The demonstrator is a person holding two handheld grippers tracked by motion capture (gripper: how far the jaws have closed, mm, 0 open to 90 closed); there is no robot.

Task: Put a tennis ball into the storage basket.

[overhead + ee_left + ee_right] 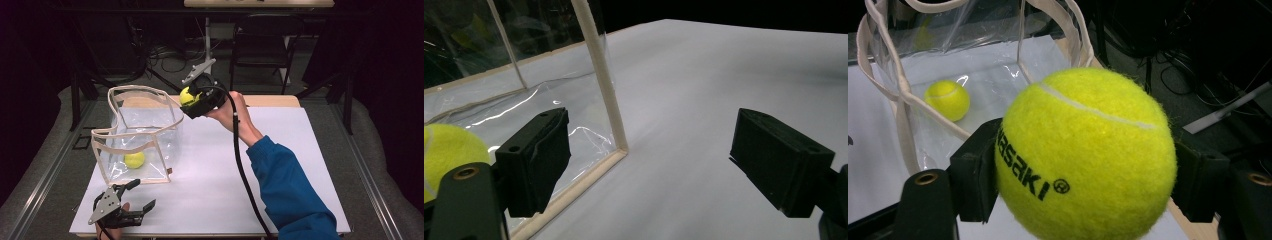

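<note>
A clear plastic bag [140, 132] with cream trim stands open on the white table [280, 150]. One yellow tennis ball [134, 159] lies inside it on the bottom, also seen through the opening as the small ball [947, 99]. My right gripper [192, 97] is held just above the bag's far right rim, shut on a second tennis ball [1085, 155] marked with black letters. My left gripper [131, 197] rests near the table's front left corner, open with nothing between its jaws, close to the bag's front corner [616, 150].
Beyond the far table edge stand a dark chair [260, 40] and cables on the floor [170, 55]. A person's blue sleeve [292, 190] crosses the right half of the table. The black cable [242, 165] trails from the right gripper.
</note>
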